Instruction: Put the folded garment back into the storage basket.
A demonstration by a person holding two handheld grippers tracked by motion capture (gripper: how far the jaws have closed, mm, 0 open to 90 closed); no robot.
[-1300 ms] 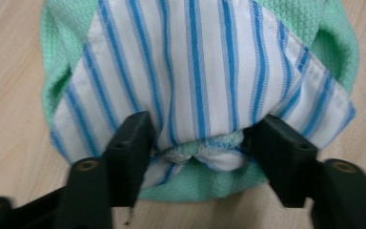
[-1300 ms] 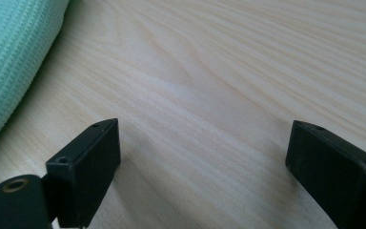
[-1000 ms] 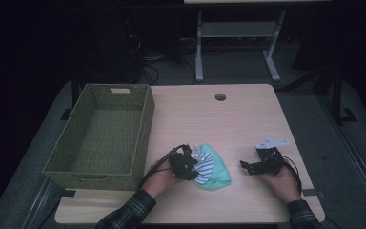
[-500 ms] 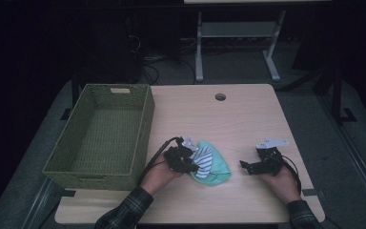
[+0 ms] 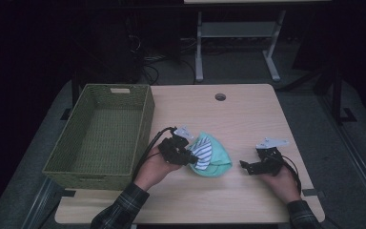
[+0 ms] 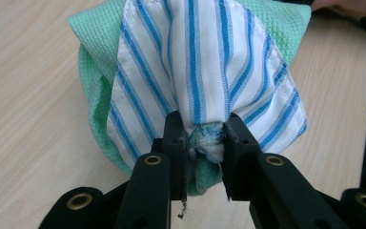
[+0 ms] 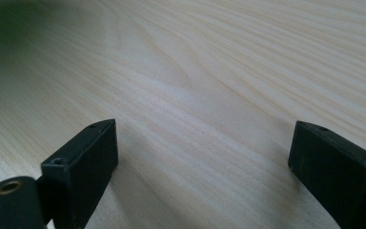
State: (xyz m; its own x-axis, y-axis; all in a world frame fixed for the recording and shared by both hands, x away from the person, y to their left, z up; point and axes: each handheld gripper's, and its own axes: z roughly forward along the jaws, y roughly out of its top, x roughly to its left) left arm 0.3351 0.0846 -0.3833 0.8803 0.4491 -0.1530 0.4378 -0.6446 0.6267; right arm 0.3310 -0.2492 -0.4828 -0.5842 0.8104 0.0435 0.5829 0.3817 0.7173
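A white cloth with blue stripes [image 6: 205, 62] lies bunched on top of a mint green cloth [image 6: 95, 43] on the wooden table [image 5: 238, 114]. My left gripper [image 6: 204, 138] is shut on a gathered fold of both cloths, striped one outermost. In the high view the left gripper [image 5: 192, 157] holds the striped cloth [image 5: 201, 153] at the left edge of the green cloth [image 5: 218, 156], slightly raised. My right gripper [image 5: 246, 167] rests low over the table to the right of the cloths. Its jaws stand wide open with bare wood between them [image 7: 202, 152].
A woven green basket [image 5: 145, 119], with nothing in it, stands on the table's left side, close to my left hand. A round cable hole [image 5: 220, 97] sits near the far edge. A hand and dark gripper part [image 6: 357, 9] show beyond the cloths.
My left gripper has risen a little and drawn towards the basket with the bunched cloths, pulling them up off the table. The right gripper has stayed put.
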